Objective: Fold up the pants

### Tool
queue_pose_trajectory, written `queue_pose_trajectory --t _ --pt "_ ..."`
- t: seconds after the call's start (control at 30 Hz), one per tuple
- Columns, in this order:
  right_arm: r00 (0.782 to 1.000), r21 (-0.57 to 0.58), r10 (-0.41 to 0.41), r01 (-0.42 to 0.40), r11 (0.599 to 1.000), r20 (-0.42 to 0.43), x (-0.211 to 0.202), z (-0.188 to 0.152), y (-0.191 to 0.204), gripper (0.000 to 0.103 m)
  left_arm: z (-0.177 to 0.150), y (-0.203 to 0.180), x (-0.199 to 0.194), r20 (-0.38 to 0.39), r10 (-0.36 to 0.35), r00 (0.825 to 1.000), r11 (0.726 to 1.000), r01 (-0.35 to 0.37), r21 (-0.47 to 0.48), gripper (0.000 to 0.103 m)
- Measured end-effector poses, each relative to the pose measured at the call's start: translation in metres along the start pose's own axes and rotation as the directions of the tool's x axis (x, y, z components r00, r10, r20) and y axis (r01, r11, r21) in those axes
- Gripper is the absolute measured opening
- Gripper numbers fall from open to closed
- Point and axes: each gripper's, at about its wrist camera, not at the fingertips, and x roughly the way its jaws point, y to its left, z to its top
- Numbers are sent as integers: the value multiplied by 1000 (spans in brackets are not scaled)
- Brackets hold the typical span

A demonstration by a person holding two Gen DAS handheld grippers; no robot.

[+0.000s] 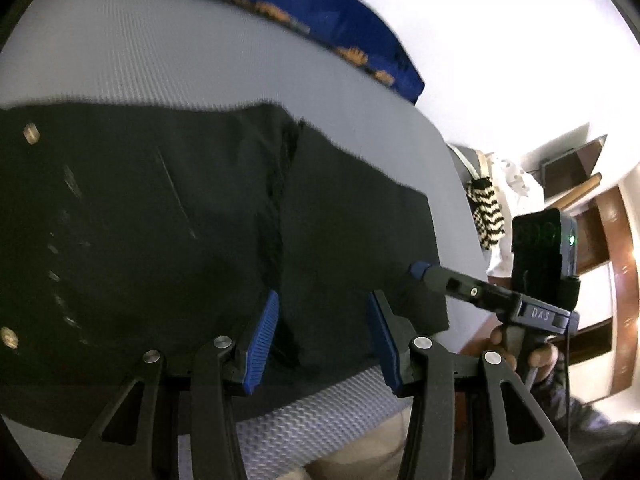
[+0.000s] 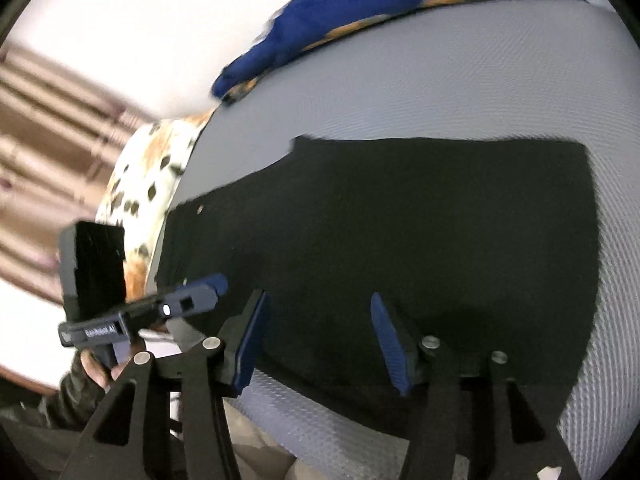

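Black pants (image 1: 160,220) lie flat on a grey-white textured mattress (image 1: 160,60), with metal buttons near their left edge. My left gripper (image 1: 324,340) hovers over the near edge of the cloth. Its blue pads (image 1: 264,344) stand apart and pinch nothing, so it is open. The right gripper (image 1: 420,270) reaches onto the pants' right end from the side, held by a hand. In the right wrist view the pants (image 2: 400,220) form a wide dark rectangle. My right gripper (image 2: 320,340) is open above their near edge, with only flat cloth between the pads. The left gripper (image 2: 216,282) shows at the left.
A blue blanket (image 1: 340,20) with orange print lies along the mattress's far edge. A white pillow with orange and dark spots (image 2: 140,184) sits past the left end. A black-and-white striped cloth (image 1: 488,212) and wooden furniture (image 1: 600,232) are beyond the right edge.
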Motion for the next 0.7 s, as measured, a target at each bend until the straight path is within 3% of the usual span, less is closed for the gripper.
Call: queue_pose_trajectory --t 0.1,0.27,0.7 --pt "1000 40 -17 17 999 16 -5 -6 -14 51 -1 6 15 -73 -42 996 996 36 -76 47" --pt "1000 58 -14 13 998 14 -1 -12 -19 51 -7 17 26 -132 -17 991 987 -5 -161 46" --pt "1000 120 7 -10 993 27 3 -13 -34 51 -1 18 33 -108 -9 994 985 -9 -170 46"
